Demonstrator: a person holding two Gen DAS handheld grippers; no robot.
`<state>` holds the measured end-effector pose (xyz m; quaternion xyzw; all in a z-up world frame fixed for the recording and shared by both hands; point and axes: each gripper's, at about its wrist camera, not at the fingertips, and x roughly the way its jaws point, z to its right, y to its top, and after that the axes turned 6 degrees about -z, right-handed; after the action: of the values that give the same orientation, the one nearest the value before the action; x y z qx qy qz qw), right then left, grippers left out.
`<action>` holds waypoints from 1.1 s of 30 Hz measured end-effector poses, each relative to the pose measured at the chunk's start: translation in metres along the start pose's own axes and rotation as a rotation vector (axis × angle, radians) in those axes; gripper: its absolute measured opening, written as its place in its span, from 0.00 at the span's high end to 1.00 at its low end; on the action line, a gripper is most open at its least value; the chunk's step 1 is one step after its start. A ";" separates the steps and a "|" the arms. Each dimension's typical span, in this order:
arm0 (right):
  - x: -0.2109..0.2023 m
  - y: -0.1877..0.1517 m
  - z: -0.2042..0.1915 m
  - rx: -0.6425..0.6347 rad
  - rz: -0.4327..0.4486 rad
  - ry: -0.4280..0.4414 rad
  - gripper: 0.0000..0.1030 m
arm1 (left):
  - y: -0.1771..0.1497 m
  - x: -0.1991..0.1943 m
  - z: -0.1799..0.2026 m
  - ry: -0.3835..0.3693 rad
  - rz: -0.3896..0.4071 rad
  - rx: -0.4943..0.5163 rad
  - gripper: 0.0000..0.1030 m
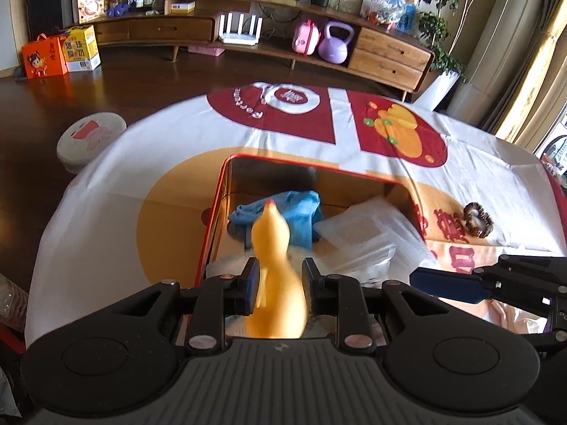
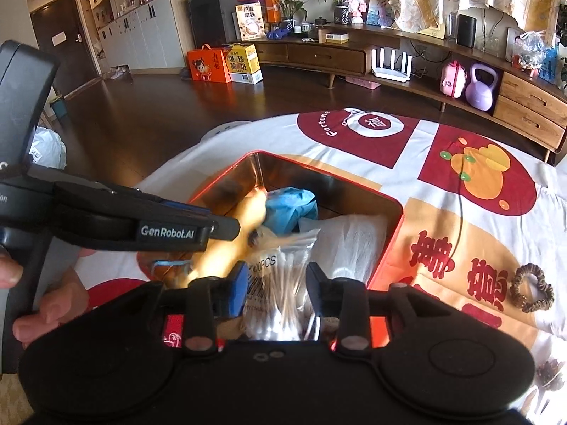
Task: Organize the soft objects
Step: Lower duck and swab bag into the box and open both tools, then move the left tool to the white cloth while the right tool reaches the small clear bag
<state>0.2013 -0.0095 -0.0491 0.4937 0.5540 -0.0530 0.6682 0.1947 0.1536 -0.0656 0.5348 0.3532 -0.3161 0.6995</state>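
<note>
My left gripper (image 1: 280, 278) is shut on a yellow rubber chicken (image 1: 274, 248) and holds it over the open red tin box (image 1: 216, 212). The chicken also shows in the right wrist view (image 2: 226, 244), under the left gripper's body. In the box lie a blue cloth (image 1: 301, 212), a white folded pack (image 1: 368, 223) and a bag of cotton swabs (image 2: 280, 283). My right gripper (image 2: 278, 283) is open, its fingers either side of the swab bag above the box's near edge. A brown scrunchie (image 2: 531, 292) lies on the tablecloth to the right.
The table carries a white, red and orange cloth (image 1: 177, 148). A round white stool (image 1: 90, 138) stands left of the table. A wooden TV cabinet (image 1: 389, 56) with a purple kettlebell (image 1: 335, 46) lines the far wall. Gift boxes (image 1: 60, 53) sit on the floor.
</note>
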 end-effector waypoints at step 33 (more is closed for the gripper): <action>-0.141 -0.081 0.043 0.183 0.223 -0.028 0.22 | -0.044 -0.081 0.092 -0.168 0.142 0.081 0.32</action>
<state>0.1272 -0.1488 0.0094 0.6102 0.4791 -0.0356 0.6300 0.1280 0.0597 -0.0048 0.5581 0.2416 -0.3235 0.7249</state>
